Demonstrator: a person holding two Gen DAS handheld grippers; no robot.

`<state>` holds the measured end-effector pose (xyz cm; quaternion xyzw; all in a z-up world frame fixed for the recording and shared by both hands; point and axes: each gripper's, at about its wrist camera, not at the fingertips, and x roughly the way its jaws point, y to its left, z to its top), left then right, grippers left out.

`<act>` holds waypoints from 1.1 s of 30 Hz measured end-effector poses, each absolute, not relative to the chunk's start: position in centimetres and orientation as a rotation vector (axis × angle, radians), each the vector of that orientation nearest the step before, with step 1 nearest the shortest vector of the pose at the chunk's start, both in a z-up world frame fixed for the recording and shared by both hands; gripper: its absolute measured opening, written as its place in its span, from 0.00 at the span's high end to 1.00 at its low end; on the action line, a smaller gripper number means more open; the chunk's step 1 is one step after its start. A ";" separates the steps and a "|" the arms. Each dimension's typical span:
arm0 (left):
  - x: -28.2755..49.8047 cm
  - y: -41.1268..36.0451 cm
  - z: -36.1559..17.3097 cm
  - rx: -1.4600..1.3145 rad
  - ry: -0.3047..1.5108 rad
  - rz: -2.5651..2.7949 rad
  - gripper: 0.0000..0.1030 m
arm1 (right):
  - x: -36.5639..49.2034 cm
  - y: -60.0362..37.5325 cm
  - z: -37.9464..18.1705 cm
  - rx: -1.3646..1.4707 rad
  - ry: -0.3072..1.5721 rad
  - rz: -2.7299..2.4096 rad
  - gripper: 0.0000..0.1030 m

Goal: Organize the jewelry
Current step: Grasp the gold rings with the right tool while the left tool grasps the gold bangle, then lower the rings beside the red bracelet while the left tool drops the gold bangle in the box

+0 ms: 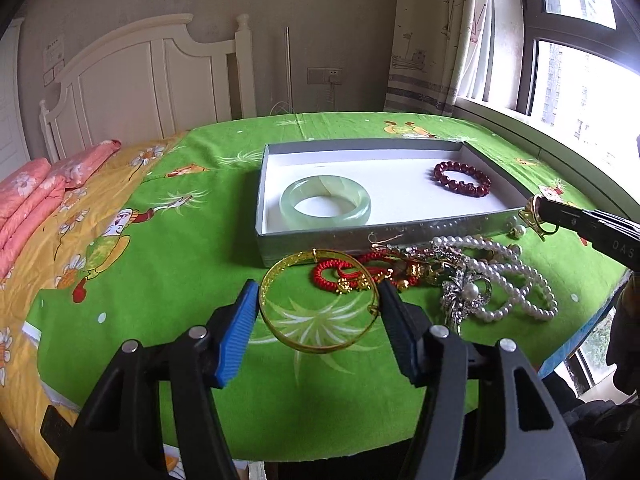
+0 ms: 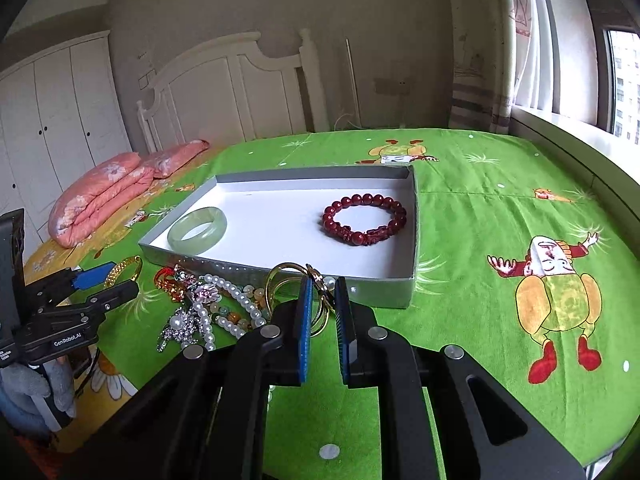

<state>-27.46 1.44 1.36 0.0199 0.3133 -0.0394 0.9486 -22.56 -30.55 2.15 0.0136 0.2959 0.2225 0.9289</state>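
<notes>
we hold the left gripper [image 1: 320, 304] with its jaws spread around a gold bangle [image 1: 316, 300], the pads touching its sides so it sits pinched between them above the green bedsheet [image 1: 168, 280]. our right gripper [image 2: 322, 312] has its jaws nearly pressed together, nipping a gold ring piece [image 2: 294, 280] just in front of the near wall of the grey box [image 2: 412, 216]. inside the box a pale jade bangle [image 2: 197, 229] lies at the left end and a dark red bead bracelet [image 2: 365, 220] towards the right, well apart, with bare white floor between them. outside, against the box's near edge, a tangle of pearl necklace [image 1: 516, 276], red cord bracelet [image 1: 340, 272] and silver brooch [image 1: 466, 296] crowds the sheet. to the right of the box the sheet is open up to the window side.
</notes>
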 end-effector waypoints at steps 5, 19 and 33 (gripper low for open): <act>-26.0 1.2 3.2 0.052 0.612 -0.095 0.42 | -21.8 -29.9 2.8 0.006 0.591 0.459 0.88; -13.2 -1.8 5.9 0.076 0.721 -0.164 0.42 | -16.6 -27.0 3.8 -0.069 0.600 0.394 0.88; -6.0 -2.5 2.5 0.054 0.882 -0.134 0.42 | -14.4 -25.8 2.4 -0.101 0.684 0.373 0.88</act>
